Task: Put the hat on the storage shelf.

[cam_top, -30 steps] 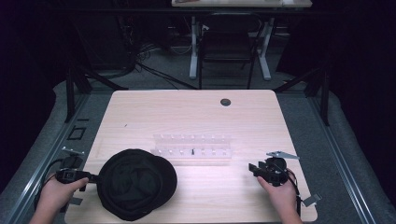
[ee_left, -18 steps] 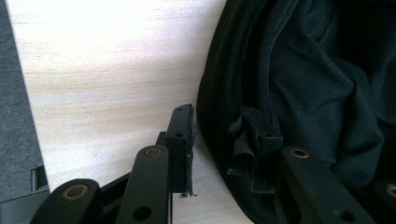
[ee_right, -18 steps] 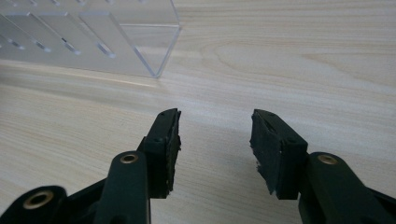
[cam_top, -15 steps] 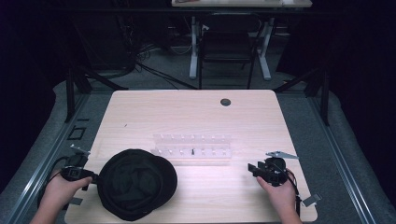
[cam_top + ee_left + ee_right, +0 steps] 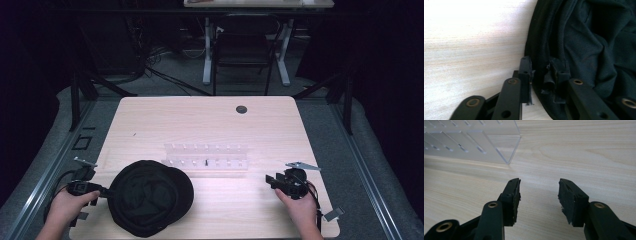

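1. Left gripper [image 5: 102,190], at the near-left table edge: clenched on the rim of the black cap [image 5: 150,197]. In the left gripper view [image 5: 540,75] one jaw sits outside the rim and the other inside the fabric, with cloth pinched between.
2. Key relation: the cap lies directly ahead of the left jaws, toward table centre, resting flat on the table [image 5: 210,120]. It is round-ish, slightly longer left-to-right, and crumpled, with its inside apparently facing up. The grip is on its left-hand edge, so any pull or lift starts there. My guess is the far side will drag or sag.
3. Right gripper [image 5: 272,181], near-right: released, jaws apart with nothing between them (right gripper view [image 5: 539,195]). It points left toward the cap but is well apart from it. The left hand is the one on the cap; the right is free to assist.
4. Clear acrylic rack [image 5: 206,159]: just beyond the cap and between the two grippers, long axis left-right, with two rows of slots. Its near-right corner [image 5: 509,157] sits ahead-left of the right jaws. One small dark item sits in a slot; I can't identify it.
5. Farther out: a dark grommet hole [image 5: 241,109] near the table's far edge.
6. Writing/brands: none legible on the cap, rack or grippers.
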{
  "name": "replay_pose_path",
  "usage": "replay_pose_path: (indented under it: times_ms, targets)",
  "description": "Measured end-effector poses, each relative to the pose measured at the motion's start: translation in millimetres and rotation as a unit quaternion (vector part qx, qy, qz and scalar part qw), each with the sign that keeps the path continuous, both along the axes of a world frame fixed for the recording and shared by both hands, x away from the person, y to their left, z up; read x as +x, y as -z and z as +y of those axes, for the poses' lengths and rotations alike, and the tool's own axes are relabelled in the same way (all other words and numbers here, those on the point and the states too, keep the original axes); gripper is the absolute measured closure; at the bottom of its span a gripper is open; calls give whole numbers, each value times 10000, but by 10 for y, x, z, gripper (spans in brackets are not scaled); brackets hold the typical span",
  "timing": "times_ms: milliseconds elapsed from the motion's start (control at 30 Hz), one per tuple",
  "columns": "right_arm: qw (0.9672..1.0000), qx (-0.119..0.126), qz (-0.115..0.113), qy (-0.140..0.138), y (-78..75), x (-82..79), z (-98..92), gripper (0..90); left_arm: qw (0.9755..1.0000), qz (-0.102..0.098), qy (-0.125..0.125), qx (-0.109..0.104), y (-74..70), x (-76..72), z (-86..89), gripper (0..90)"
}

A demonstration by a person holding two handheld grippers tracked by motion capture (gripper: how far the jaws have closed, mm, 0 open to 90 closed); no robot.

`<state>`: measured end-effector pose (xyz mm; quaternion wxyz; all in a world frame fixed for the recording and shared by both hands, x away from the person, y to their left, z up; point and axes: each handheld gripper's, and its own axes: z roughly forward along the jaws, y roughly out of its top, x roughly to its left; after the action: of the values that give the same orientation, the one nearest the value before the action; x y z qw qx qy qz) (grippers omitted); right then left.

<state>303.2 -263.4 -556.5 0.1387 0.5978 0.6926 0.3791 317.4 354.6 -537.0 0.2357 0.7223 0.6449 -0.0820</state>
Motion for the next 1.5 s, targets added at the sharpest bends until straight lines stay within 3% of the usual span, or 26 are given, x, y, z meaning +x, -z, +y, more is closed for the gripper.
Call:
replay_pose_path:
  times_ms: [167,333,567,733,1133,1367,1467,1500]
  targets:
    - [10000,15,5,8,-5,-4,-3,513,9999,101,-109,10,-9,8,-25,804]
    - [10000,37,4,2,-6,-3,-9,512,9995,221,-117,210,-53,29,-91,836]
    - [10000,75,-20,20,-6,-2,-16,512,9993,185,-49,315,-120,41,-118,850]
    - [9999,101,-25,49,-4,-5,-14,511,9998,159,-44,105,-274,37,-104,853]
    - [9999,151,-8,26,-8,-4,-29,511,9997,124,203,79,-644,69,-218,853]
    - [9998,176,9,32,-6,-6,-29,510,9996,128,237,54,-741,78,-274,852]
    - [9998,172,10,29,-5,-6,-29,510,9993,209,215,-242,-797,95,-251,852]
    - [9998,172,10,29,-5,-6,-29,510,9993,209,215,-242,-797,95,-251,852]
